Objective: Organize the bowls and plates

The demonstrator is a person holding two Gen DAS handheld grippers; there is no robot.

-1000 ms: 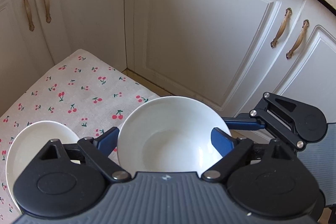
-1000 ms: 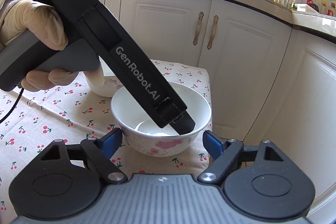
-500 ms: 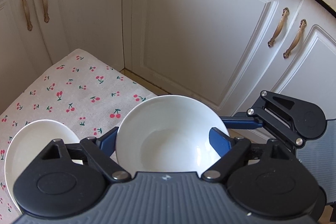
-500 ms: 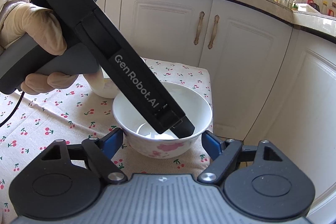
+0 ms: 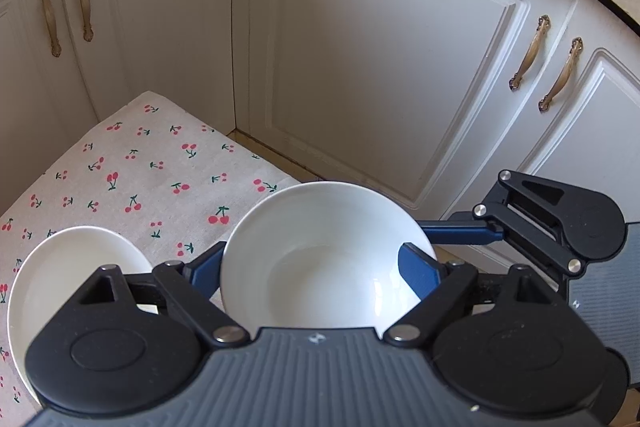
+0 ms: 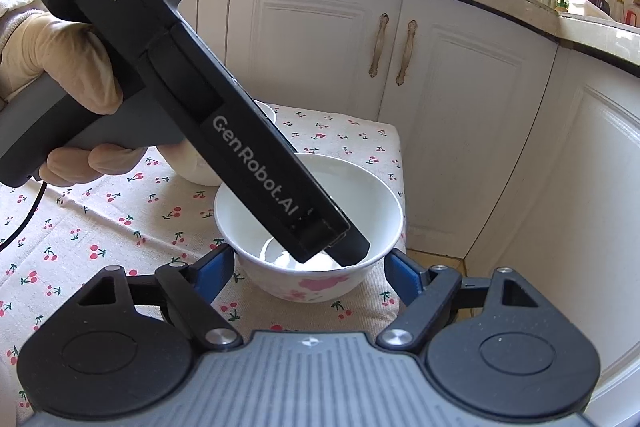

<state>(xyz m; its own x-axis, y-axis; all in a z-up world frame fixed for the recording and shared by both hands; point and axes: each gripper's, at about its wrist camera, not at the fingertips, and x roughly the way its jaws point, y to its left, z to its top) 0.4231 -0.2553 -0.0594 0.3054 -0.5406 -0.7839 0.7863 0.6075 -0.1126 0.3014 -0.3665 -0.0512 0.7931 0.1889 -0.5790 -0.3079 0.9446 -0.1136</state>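
A white bowl (image 5: 320, 259) with pink flowers on its outer wall (image 6: 304, 287) stands on the cherry-print cloth (image 6: 120, 227) near the table's corner. My left gripper (image 5: 312, 255) slants down onto it, shut, with one blue pad against the bowl's left wall and the other at its right rim. In the right wrist view the left gripper's fingertip (image 6: 352, 251) shows at the near rim. My right gripper (image 6: 310, 253) is open. Its fingers flank the bowl's lower wall closely on both sides. One of its fingers (image 5: 460, 229) reaches in from the right.
A second white bowl (image 5: 72, 279) sits to the left on the cloth, partly hidden behind the left gripper (image 6: 196, 167). A gloved hand (image 6: 60, 67) holds the left gripper. White cabinet doors (image 5: 380, 67) stand close behind the table. The table edge drops off right of the bowl.
The left jaws narrowed slightly onto the bowl. The right gripper moved closer, so its fingers now flank the bowl instead of standing in front of it.
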